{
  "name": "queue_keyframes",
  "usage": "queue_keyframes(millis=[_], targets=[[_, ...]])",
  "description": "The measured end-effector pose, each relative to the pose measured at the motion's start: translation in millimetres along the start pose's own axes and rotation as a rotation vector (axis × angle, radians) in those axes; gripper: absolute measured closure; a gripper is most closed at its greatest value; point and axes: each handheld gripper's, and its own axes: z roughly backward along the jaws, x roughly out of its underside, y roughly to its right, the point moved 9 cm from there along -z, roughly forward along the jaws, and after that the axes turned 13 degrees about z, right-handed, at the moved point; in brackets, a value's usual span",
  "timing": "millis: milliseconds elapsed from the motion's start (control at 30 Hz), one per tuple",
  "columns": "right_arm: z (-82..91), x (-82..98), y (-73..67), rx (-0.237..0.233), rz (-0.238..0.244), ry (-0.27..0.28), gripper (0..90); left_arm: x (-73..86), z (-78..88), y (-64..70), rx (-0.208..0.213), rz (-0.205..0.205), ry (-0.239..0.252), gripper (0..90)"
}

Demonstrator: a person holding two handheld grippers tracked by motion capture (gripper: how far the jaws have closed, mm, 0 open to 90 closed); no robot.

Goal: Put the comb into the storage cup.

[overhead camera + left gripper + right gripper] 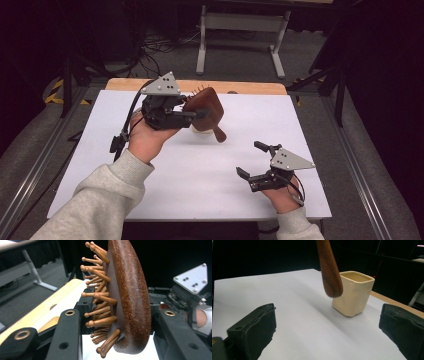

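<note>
Left tongs (202, 114) clamp a wooden hairbrush (206, 111) by its head above the cream cup (353, 293); right tongs (250, 160) gape empty nearby. The dangling handle could topple the cup.

The wooden hairbrush (205, 111) is a dark reddish-brown paddle type with an oval head and a short rounded handle. It's up off the table, tilted, with the handle slanting down toward the near right. In the left gripper view the head (130, 297) stands on edge, and the wooden pins (100, 298) with little ball tips stick out to the left from a mesh-looking cushion. In the right gripper view the handle end (331, 277) hangs right in front of the cream square cup (353, 293), which sits upright on the white tabletop.
</note>
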Motion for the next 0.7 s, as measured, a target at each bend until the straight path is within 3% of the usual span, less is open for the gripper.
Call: queue_keyframes(millis=[367,700], targets=[[10.3,10.0,2.7,0.014,-0.015,-0.010,1.8,-14.6,0.6,-8.2,-0.034,0.009,0.028,57.2],[15.4,10.6,8.0,0.024,-0.018,-0.010,1.8,-24.9,-2.9,-16.1,-0.092,-0.014,0.031,57.1]])
